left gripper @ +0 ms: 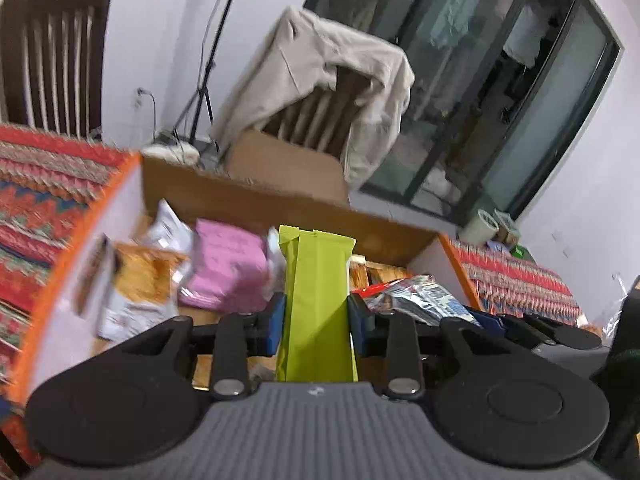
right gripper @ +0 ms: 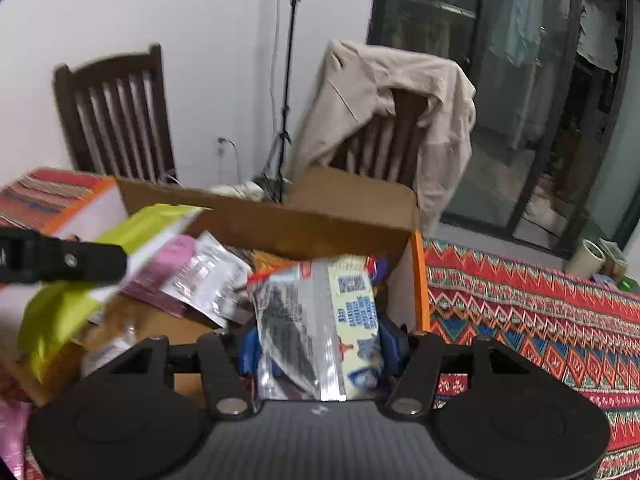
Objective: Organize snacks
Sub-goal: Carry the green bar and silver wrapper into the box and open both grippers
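My left gripper (left gripper: 316, 318) is shut on a lime-green snack bar (left gripper: 316, 280) and holds it upright over the open cardboard box (left gripper: 248, 196). The green bar also shows in the right wrist view (right gripper: 132, 232), with the left gripper's black finger (right gripper: 64, 262) across it. My right gripper (right gripper: 322, 344) is shut on a silver and cream snack packet (right gripper: 320, 320) above the box's right side (right gripper: 418, 280); this packet shows in the left wrist view (left gripper: 416, 296). Inside the box lie a pink packet (left gripper: 228, 264), an orange packet (left gripper: 140, 276) and silver packets (right gripper: 208, 280).
The box stands on a red patterned tablecloth (right gripper: 540, 320). Behind the table are a dark wooden chair (right gripper: 116, 116) and a chair draped with a beige jacket (right gripper: 384, 100). A tape roll (right gripper: 586, 258) sits at the table's far right. A tripod stand (right gripper: 286, 120) is by the wall.
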The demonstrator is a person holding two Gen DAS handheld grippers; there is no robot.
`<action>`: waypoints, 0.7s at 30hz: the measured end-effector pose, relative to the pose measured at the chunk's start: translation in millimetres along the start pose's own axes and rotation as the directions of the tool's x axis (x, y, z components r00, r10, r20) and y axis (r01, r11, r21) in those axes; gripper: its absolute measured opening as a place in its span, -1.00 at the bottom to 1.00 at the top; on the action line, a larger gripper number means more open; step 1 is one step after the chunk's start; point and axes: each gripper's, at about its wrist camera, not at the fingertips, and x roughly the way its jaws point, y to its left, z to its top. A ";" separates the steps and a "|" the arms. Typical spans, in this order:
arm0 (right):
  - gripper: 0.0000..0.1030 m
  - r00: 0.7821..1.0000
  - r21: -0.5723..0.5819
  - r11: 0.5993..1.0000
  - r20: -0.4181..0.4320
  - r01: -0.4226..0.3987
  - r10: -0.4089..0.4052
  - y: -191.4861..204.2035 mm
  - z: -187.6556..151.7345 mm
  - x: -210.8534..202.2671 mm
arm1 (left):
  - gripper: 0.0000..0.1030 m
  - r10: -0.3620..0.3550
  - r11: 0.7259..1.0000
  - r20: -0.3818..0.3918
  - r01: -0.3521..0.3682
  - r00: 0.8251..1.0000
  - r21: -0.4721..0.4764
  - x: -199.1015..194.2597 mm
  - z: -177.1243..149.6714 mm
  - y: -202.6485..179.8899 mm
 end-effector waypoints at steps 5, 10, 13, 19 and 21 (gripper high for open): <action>0.17 1.000 -0.070 0.997 0.001 0.028 -0.028 14.5 -13.7 2.3 | -0.32 0.018 1.000 -0.024 -0.018 1.000 0.005 18.8 -8.7 -1.8; 0.19 0.999 -0.066 0.998 0.025 0.024 -0.022 6.5 -12.0 -21.1 | -0.26 -0.010 0.998 0.009 0.009 1.000 0.068 -11.7 -9.5 -4.5; 0.17 0.998 -0.047 0.999 0.064 0.010 -0.007 -6.9 -8.8 -48.3 | -0.26 -0.006 0.993 0.042 0.001 0.999 0.118 -43.2 -6.6 -6.8; 0.17 0.988 -0.060 0.998 0.153 -0.003 0.013 -25.2 -10.6 -127.0 | -0.21 -0.013 0.969 0.119 -0.017 0.993 0.246 -135.9 -27.0 -11.7; 0.19 0.984 -0.072 0.997 0.178 -0.014 0.026 -27.6 -17.8 -157.9 | -0.16 -0.032 0.960 0.144 -0.009 0.989 0.281 -169.3 -41.4 -13.5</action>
